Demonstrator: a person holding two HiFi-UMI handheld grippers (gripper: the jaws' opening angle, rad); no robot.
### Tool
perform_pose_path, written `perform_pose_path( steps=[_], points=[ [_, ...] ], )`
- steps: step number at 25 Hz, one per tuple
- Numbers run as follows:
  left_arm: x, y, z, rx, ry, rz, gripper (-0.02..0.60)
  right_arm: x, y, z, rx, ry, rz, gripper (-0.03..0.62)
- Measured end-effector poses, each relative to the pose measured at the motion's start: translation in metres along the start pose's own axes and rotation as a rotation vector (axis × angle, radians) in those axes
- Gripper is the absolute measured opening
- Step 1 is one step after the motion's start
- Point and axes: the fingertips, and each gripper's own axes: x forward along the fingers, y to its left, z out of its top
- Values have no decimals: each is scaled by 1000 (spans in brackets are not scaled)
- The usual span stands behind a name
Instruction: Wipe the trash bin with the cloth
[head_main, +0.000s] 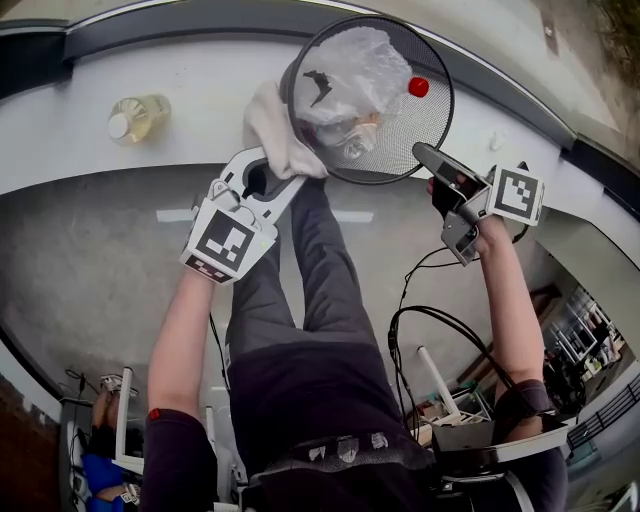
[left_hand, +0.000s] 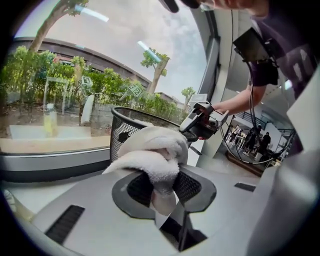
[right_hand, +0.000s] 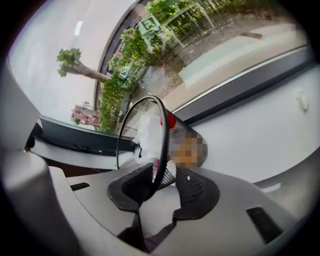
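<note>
White window ledge (head_main: 90, 150) up top, with a bottle (head_main: 138, 117) of yellowish liquid parked far left, out of the way. The left gripper (head_main: 262, 180) is clamped on the bunched white cloth (head_main: 275, 130) and pushes it against the outer wall of the black mesh trash bin (head_main: 425, 140) on the ledge. The right gripper (head_main: 432, 165) has its jaws spread, straddling the rim without pinching it, probably just to steady it.

Head view looks down; claw views closely face the trash bin (head_main: 428, 128)
</note>
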Motion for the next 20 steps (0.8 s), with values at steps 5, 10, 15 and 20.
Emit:
perform_pose_path(
  steps=[5,10,15,20],
  points=[
    [2,-5,-3,-11,15,15,84,2,-2,-11,463,-103,28,97],
    [4,-15,-3,-18,20,18,84,-2,-3,-15,635,-172,-4,95],
    [68,-80,-13,134,96,-117,84,17,1,-43,707,-5,128,76],
    [78,-90,-6,95,63,-124,84,30,23,-51,704,26,187,78]
  ],
)
